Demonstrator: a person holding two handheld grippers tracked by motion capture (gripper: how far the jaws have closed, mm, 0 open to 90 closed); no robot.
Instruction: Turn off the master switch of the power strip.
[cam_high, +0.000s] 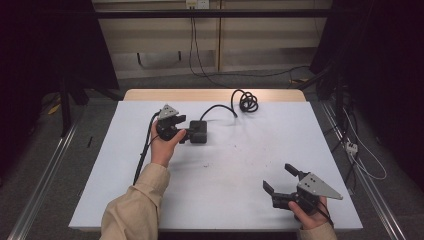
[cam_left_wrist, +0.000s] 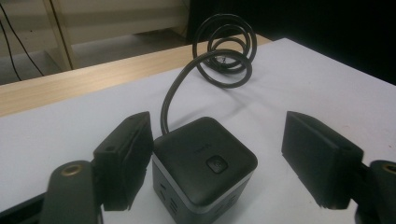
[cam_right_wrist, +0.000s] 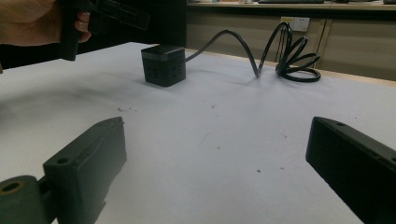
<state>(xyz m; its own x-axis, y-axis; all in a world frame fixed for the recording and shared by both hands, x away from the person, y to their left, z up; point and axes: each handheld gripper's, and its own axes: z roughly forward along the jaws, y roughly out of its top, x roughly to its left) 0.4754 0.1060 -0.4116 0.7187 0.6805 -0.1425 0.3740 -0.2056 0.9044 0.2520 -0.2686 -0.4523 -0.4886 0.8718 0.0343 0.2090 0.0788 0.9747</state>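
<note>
A black cube-shaped power socket (cam_high: 198, 131) (cam_left_wrist: 205, 163) (cam_right_wrist: 163, 65) stands on the white table (cam_high: 225, 195), left of centre toward the back. Its black cable runs to a coil (cam_high: 247, 102) (cam_left_wrist: 226, 56) (cam_right_wrist: 294, 56) near the far edge. My left gripper (cam_high: 190, 134) (cam_left_wrist: 217, 126) reaches the cube from the left and straddles it. One jaw lies close against the cube's side, while the other stands clear of it with a gap. My right gripper (cam_high: 278, 177) (cam_right_wrist: 217, 126) rests open at the front right, with nothing between its jaws.
A bare wooden strip (cam_high: 215, 95) edges the table at the back. Dark frames and floor cables (cam_high: 360, 150) surround the table. In the right gripper view the left hand and its gripper (cam_right_wrist: 102, 14) show at the top left.
</note>
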